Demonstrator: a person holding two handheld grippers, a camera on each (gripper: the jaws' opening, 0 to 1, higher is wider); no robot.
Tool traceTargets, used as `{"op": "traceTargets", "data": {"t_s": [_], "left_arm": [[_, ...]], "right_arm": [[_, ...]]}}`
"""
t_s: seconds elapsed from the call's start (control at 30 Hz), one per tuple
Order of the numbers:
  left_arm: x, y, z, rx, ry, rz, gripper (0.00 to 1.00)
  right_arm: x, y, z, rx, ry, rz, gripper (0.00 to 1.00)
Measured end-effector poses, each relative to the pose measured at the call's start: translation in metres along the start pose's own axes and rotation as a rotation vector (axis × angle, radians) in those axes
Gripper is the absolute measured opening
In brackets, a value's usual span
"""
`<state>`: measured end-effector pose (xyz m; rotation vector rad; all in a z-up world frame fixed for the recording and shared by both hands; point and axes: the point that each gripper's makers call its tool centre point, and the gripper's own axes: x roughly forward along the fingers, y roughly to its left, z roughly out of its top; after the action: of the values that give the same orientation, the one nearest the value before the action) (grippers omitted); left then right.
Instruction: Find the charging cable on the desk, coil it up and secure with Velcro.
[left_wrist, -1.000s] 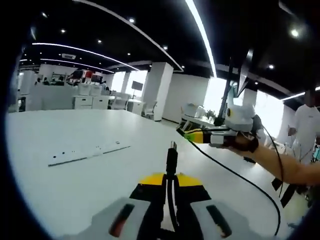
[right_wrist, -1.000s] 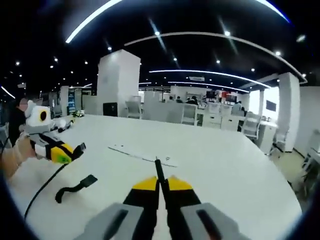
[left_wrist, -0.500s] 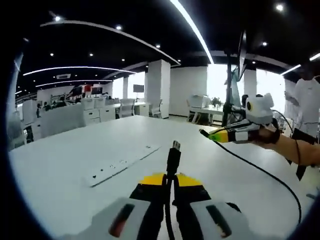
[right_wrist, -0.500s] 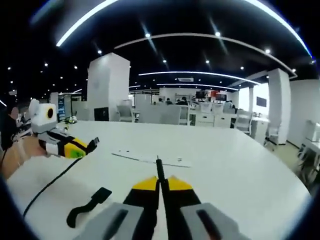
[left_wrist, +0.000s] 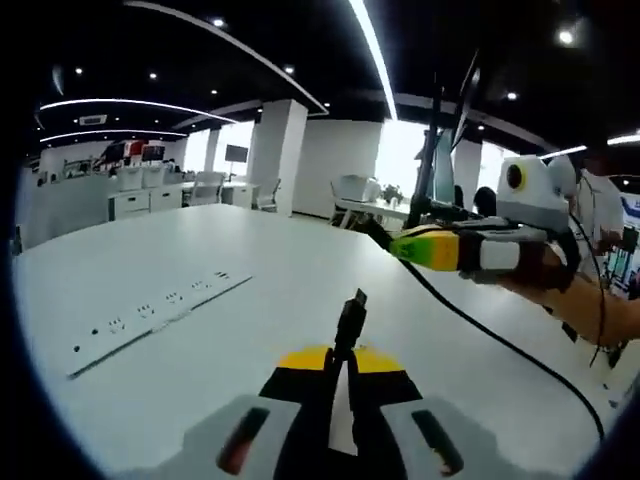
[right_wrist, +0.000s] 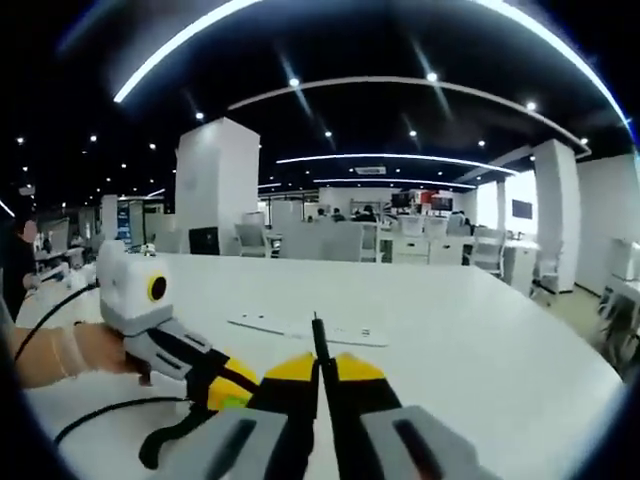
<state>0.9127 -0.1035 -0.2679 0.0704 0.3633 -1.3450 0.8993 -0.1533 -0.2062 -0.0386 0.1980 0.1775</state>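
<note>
Cable found; left gripper is clenching its plug end above the desk, right gripper pinching its far end; coiling and Velcro strap are pending.

Charging cable runs off right edge; Velcro strap partly hidden behind right tool.

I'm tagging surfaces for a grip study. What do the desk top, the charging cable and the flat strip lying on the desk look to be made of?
Desk top: smooth white laminate, apparently, with a faint sheen. Charging cable: black, thin and flexible, likely rubber or plastic sheathed; its plug looks like hard black plastic. Power strip: flat, white, rows of small holes, probably matte plastic.
</note>
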Motion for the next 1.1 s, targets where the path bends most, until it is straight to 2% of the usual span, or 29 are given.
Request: {"op": "traceTargets", "data": {"t_s": [0.13, 0.23, 0.33, 0.47, 0.63, 0.83, 0.9, 0.97, 1.07, 1.1], "left_arm": [[0.011, -0.007, -0.005, 0.003, 0.023, -0.012, 0.07], [0.015, -0.018, 0.0, -0.023, 0.003, -0.052, 0.07], [0.018, -0.024, 0.0, -0.014, 0.007, -0.06, 0.07], [0.022, -0.021, -0.013, -0.017, 0.046, -0.052, 0.07], [0.02, -0.018, -0.014, -0.031, 0.019, -0.049, 0.07], [0.019, -0.013, -0.021, -0.002, 0.04, -0.052, 0.07], [0.018, -0.02, -0.021, 0.0, 0.027, -0.092, 0.08], [0.017, -0.02, -0.018, 0.014, 0.007, -0.088, 0.08], [0.014, -0.021, -0.004, -0.01, -0.088, -0.099, 0.18], [0.011, -0.018, 0.004, -0.008, -0.142, -0.095, 0.21]], "right_arm": [[-0.001, 0.001, 0.007, 0.009, -0.027, 0.004, 0.06], [-0.001, 0.001, 0.009, 0.002, -0.032, 0.0, 0.06], [-0.001, 0.004, 0.011, 0.003, -0.036, 0.003, 0.06], [0.0, 0.009, 0.011, 0.001, -0.036, 0.01, 0.06], [0.002, 0.016, 0.014, -0.013, -0.038, 0.02, 0.06], [0.004, 0.021, 0.014, -0.025, -0.038, 0.031, 0.06], [0.004, 0.021, 0.014, -0.028, -0.037, 0.031, 0.06], [0.005, 0.021, 0.015, -0.024, -0.039, 0.033, 0.06], [0.004, 0.021, 0.015, -0.024, -0.04, 0.033, 0.06], [0.004, 0.021, 0.016, -0.025, -0.04, 0.033, 0.06]]}}
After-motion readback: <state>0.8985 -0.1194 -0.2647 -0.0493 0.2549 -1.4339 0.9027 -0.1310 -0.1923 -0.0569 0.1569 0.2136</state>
